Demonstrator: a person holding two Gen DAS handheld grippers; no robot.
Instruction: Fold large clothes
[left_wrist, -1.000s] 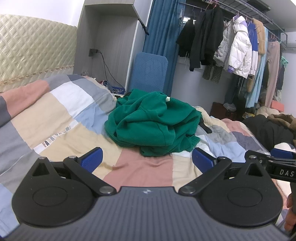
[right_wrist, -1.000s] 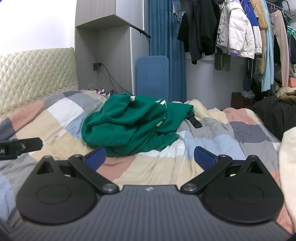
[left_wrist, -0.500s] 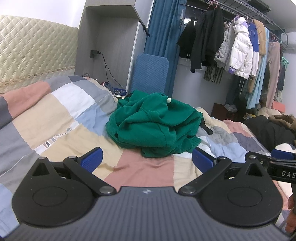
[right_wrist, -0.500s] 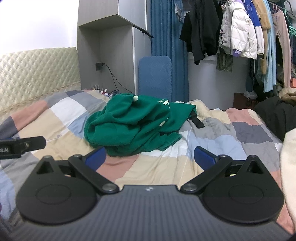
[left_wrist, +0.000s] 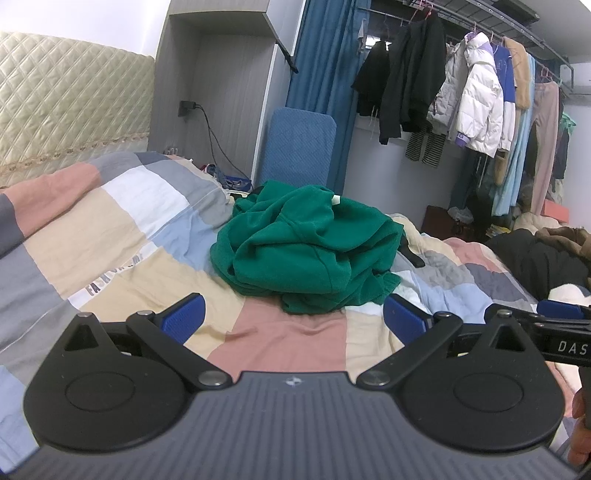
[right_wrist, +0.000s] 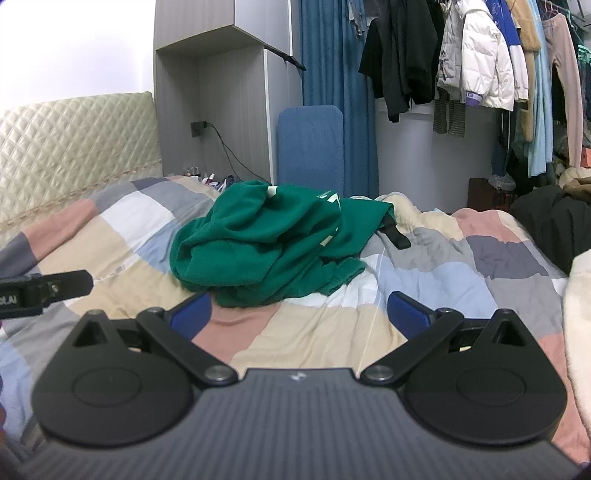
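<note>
A crumpled green garment (left_wrist: 306, 247) (right_wrist: 266, 247) lies in a heap in the middle of the patchwork bedspread (left_wrist: 110, 236) (right_wrist: 461, 266). My left gripper (left_wrist: 293, 319) hovers open just short of the heap, its blue pads wide apart with nothing between them. My right gripper (right_wrist: 301, 312) is likewise open and empty, close in front of the garment's near edge. The right gripper's tip shows at the right edge of the left wrist view, and the left one's at the left edge of the right wrist view.
A quilted headboard (left_wrist: 70, 118) runs along the left. Behind the bed stand a grey cabinet (left_wrist: 221, 88), a blue panel (left_wrist: 299, 144) and a rail of hanging coats (left_wrist: 472, 103). Dark and pale clothing piles (left_wrist: 532, 258) lie on the right side of the bed.
Both grippers have crept slightly closer to the green heap, which now sits a little lower and larger in both views. The jaws stayed open.
</note>
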